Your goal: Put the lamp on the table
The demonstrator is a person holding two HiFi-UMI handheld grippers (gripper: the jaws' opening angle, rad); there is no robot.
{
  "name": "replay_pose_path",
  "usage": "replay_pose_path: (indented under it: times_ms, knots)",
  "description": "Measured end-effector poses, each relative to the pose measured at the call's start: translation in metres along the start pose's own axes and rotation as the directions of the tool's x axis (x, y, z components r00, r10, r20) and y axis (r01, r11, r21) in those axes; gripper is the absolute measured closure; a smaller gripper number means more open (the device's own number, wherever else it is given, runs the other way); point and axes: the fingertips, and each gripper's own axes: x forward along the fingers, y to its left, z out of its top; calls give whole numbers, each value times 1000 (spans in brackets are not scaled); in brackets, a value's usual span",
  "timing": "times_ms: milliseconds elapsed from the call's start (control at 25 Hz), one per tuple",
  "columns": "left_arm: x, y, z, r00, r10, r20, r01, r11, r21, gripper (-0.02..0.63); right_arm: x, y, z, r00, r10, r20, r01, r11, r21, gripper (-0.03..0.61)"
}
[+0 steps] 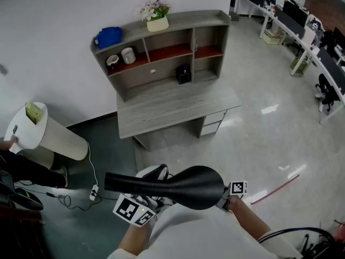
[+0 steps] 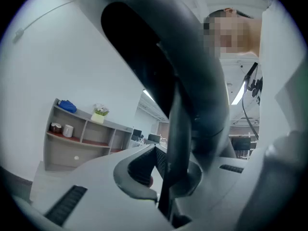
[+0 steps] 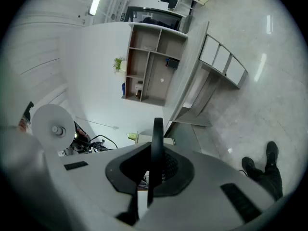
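Observation:
A black lamp [image 1: 183,186], with a wide rounded end and a slim neck pointing left, is held in the air low in the head view. My left gripper [image 1: 155,178] is shut on it from below; in the left gripper view the dark lamp body [image 2: 163,81] fills the frame and a thin part runs down between the jaws [image 2: 167,179]. My right gripper [image 1: 229,192] is shut on the lamp's thin black edge [image 3: 156,143] at the rounded end. The grey table [image 1: 178,108] with its shelf unit stands ahead against the white wall.
The shelf unit holds a blue bag [image 1: 109,36], a flower pot [image 1: 156,16], cups [image 1: 128,54] and a small black box [image 1: 183,74]. A white cone-shaped object [image 1: 51,134] and cables with a power strip [image 1: 94,191] lie to the left. Office desks [image 1: 304,28] line the far right.

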Motion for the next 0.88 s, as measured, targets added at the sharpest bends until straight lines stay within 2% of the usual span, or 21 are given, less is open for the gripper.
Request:
replay_pose_path:
  times_ms: [80, 120, 160, 240, 280, 440, 560, 680, 840, 880]
  knots:
    - [1, -1, 1, 1000, 1, 0, -1, 1000, 0, 606, -11, -15, 3, 994, -106, -12, 105, 993, -55, 558]
    - [1, -2, 1, 1000, 1, 0, -1, 1000, 1, 606, -14, -18, 3, 991, -131, -14, 129, 989, -69, 558]
    - [2, -2, 1, 1000, 1, 0, -1, 1000, 1, 604, -12, -14, 4, 995, -102, -12, 101, 993, -63, 558]
    - [4, -4, 1, 1000, 0, -1, 0, 1000, 3, 604, -3, 10, 4, 998, 55, 1, -55, 998, -37, 558]
    - [5, -5, 0, 1000, -2, -3, 2, 1000, 3, 606, -1, 15, 5, 996, 91, 4, -91, 995, -33, 558]
    - [11, -12, -1, 1000, -12, -6, 12, 1000, 1, 604, -14, 0, 5, 1000, 12, 10, -12, 1000, 3, 558]
    - [15, -15, -1, 1000, -16, -7, 16, 1000, 0, 605, -18, 5, 8, 999, 37, 16, -37, 999, 1, 557]
    - [19, -20, -4, 1000, -20, -13, 20, 1000, 0, 604, -24, 0, 10, 1000, 20, 22, -20, 1000, 11, 557]
    - [27, -30, -6, 999, -29, -17, 29, 1000, 2, 604, -30, 9, 16, 995, 94, 29, -93, 995, -32, 557]
    - [30, -32, -7, 999, -31, -18, 31, 1000, 2, 605, -34, 5, 17, 997, 73, 30, -72, 997, -31, 557]
